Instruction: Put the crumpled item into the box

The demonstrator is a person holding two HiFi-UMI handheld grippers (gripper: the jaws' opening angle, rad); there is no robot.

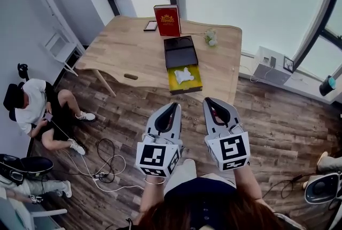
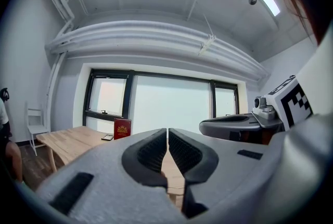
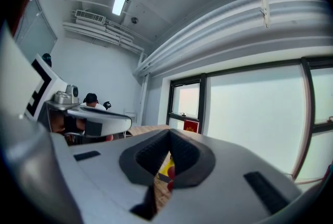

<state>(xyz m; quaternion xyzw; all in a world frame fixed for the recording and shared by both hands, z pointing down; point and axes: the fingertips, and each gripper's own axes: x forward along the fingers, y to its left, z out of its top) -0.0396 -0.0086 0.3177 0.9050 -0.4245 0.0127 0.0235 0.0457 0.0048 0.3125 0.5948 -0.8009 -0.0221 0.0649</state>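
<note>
A wooden desk (image 1: 133,55) stands under tall windows, above a plank floor (image 1: 278,133) where loose cables (image 1: 104,162) trail beside a person sitting at the left (image 1: 35,109). On the desk, from far to near, we see an upright red box (image 1: 167,20), a black lid (image 1: 180,52) lying flat, and an open box with a yellow lining (image 1: 195,81) close to the desk's near edge.

The left hand-held gripper (image 1: 174,106) and right hand-held gripper (image 1: 209,100) hang side by side over the floor, well short of the desk. Each gripper's own view shows its jaws pressed together with nothing between them.

The white crumpled item (image 1: 184,75) lies inside the yellow-lined box, touching its floor and apart from both grippers. From this we judge the placing done, or a fresh round not begun.

What could go wrong now comes from any return to the box. It sits near the desk's edge, so a closed jaw tip coming in low could shove it toward the drop. The item looks light and springy, and a jaw brushing it could snag it and lift it back out. A wide swing toward the lid could topple the red box behind it. The cables underfoot could catch a step forward.
</note>
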